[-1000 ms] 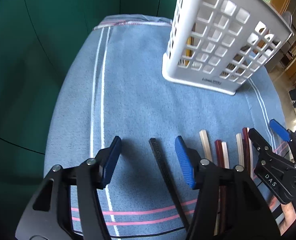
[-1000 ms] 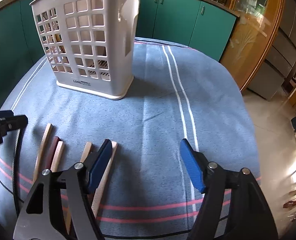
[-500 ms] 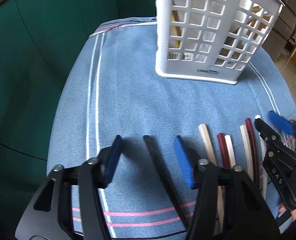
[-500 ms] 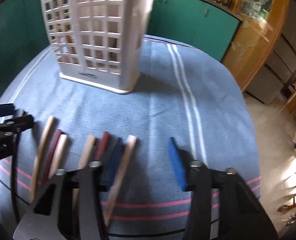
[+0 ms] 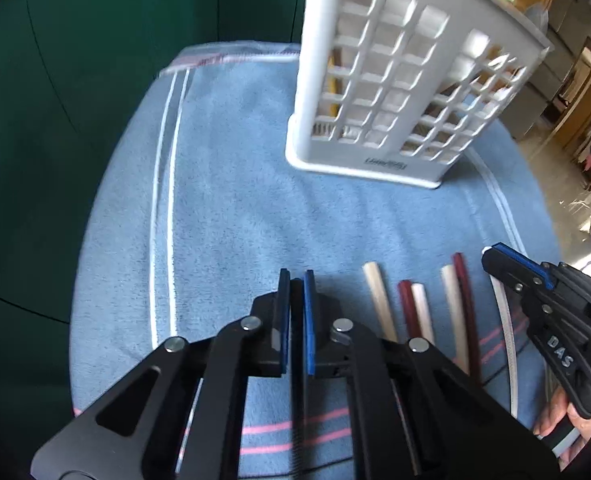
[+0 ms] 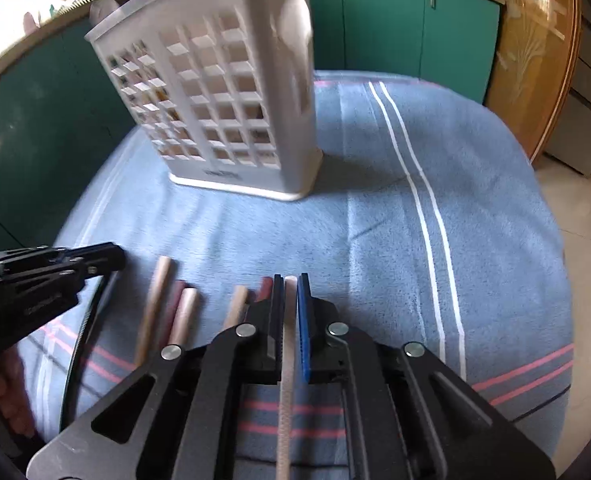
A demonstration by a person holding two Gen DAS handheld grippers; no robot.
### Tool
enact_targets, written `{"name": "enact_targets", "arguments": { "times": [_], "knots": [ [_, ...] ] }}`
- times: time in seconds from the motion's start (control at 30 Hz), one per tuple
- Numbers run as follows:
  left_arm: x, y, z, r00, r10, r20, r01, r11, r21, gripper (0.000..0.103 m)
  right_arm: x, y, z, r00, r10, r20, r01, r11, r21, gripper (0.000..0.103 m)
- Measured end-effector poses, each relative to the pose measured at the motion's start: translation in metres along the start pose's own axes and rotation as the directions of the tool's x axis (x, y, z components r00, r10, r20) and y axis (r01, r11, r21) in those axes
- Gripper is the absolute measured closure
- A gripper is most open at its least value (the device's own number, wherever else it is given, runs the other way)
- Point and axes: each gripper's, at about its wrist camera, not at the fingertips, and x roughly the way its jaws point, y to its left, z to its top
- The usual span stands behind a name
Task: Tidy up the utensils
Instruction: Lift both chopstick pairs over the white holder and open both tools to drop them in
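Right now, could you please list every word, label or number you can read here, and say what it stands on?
"DAS": white letters on the black body of the right gripper, seen from the left wrist.
Label on the white basket's base: blurred in both views, unreadable.
No other text shows.

left gripper (image 5: 295, 276) clamping black chopstick (image 5: 296, 292), white basket (image 5: 407, 80) beyond
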Motion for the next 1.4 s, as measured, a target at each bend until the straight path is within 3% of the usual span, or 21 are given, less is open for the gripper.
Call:
{"name": "enact_targets", "arguments": {
  "times": [0.23,0.53,0.83,1.03,1.23,1.4],
  "knots": [
    [-0.071,-0.004,-0.015,0.989,-0.071,0.126,0.067,0.997,0.031,0.097,-0.075,0.008,-0.010,0.990,0.051,0.130,-0.051,0.999,-0.006,0.097],
    [-0.166,-0.003,-0.058,0.951,-0.087,0.295,0.070,0.995,0.068,0.097,-0.162,0.006,-0.050,0.961,0.103,0.258,-0.114,0.993,0.026,0.097],
    [-0.211,-0.010,-0.128,0.936,-0.116,0.332,0.096,0.992,0.076,0.097,-0.219,0.027,-0.093,0.942,0.172,0.288,-0.178,0.984,-0.008,0.097],
    [-0.236,-0.018,-0.170,0.939,-0.115,0.325,0.077,0.989,0.126,0.097,-0.253,0.036,-0.123,0.936,0.201,0.289,-0.199,0.979,-0.038,0.097],
    [-0.275,-0.023,-0.179,0.923,-0.149,0.355,0.092,0.981,0.172,0.097,-0.294,0.047,-0.127,0.921,0.235,0.309,-0.218,0.972,-0.090,0.097],
    [-0.321,-0.033,-0.168,0.893,-0.208,0.400,0.121,0.965,0.232,0.097,-0.327,0.059,-0.114,0.916,0.275,0.292,-0.236,0.958,-0.163,0.097]
  ]
}}
